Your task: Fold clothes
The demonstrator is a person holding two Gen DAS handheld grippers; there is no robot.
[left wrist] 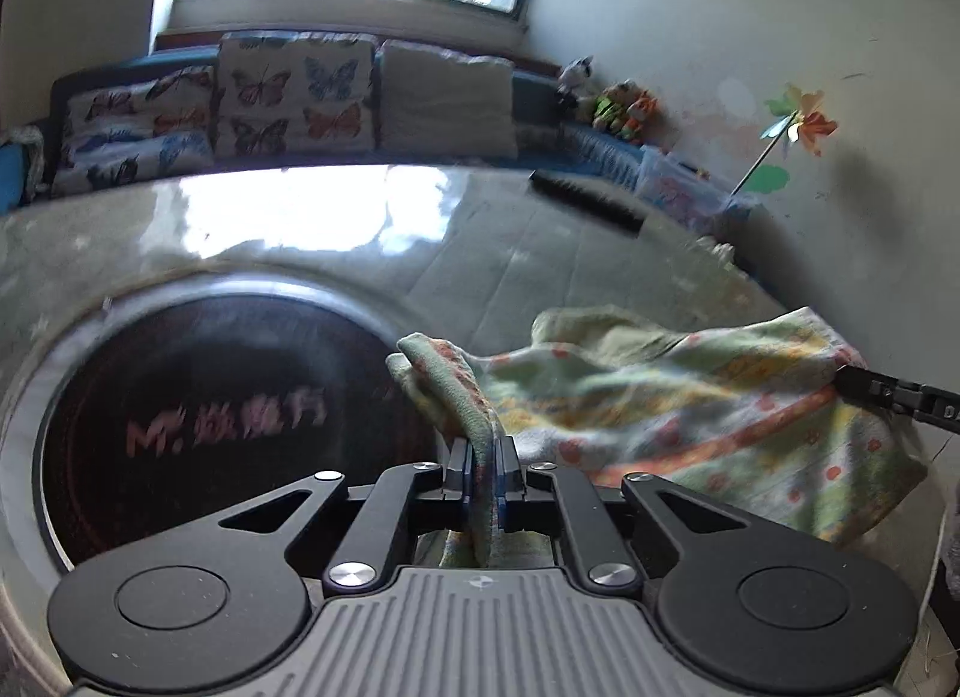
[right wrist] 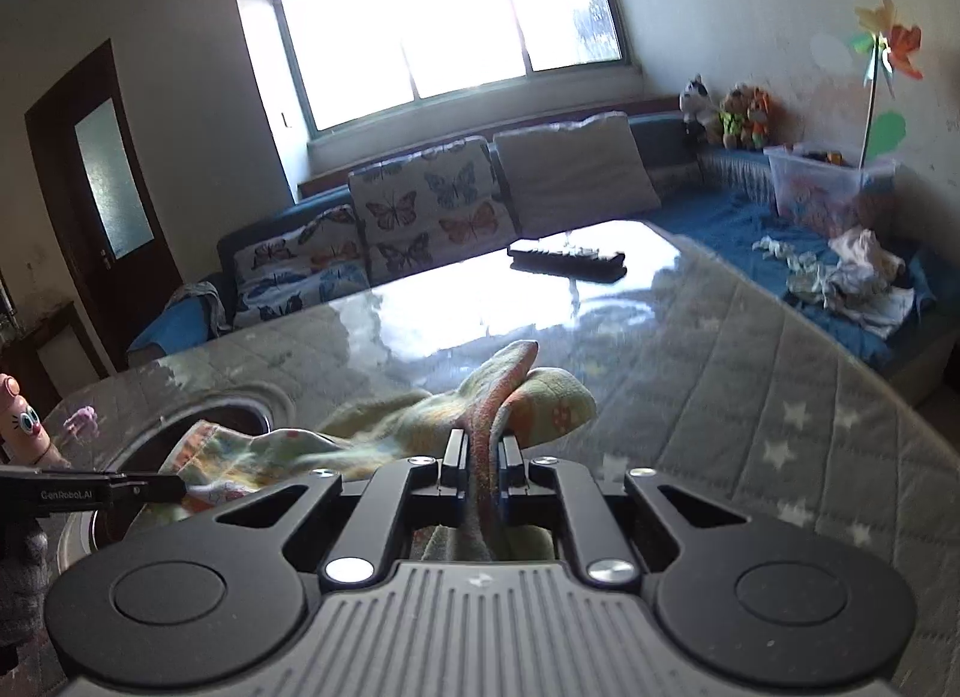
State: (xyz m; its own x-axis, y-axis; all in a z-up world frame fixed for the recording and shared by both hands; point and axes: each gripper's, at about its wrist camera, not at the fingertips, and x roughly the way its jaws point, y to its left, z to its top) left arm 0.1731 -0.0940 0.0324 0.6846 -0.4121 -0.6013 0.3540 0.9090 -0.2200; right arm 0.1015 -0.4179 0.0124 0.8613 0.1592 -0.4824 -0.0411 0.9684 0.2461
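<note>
**Left wrist and right wrist: both tongs clamped on one patterned cloth**

Left wrist view first. My left gripper [left wrist: 482, 460] has its jaws drawn nearly together, and a bunched fold of the patterned cloth [left wrist: 690, 403] is pinched between them, the fabric rising in a ridge just past the tips. The rest of the cloth, pale green with orange and yellow print, spreads off to the right above the glossy table [left wrist: 300, 229]. At its far right edge I see the right gripper [left wrist: 840, 379] coming in from the frame's side, its tip touching the cloth's corner. Left of my jaws a dark round inset [left wrist: 210, 427] sits in the tabletop with blurred lettering on it. A black remote [left wrist: 585, 205] lies further back.

Right wrist view. My right gripper [right wrist: 483, 460] is likewise almost fully closed on a fold of the same cloth [right wrist: 540, 403], which stands up between the fingers and drapes away leftward. The left gripper [right wrist: 174, 487] enters from the left edge and meets the cloth's other end. Beyond the table stands a sofa [right wrist: 720, 217] with butterfly cushions [right wrist: 432, 211].
</note>
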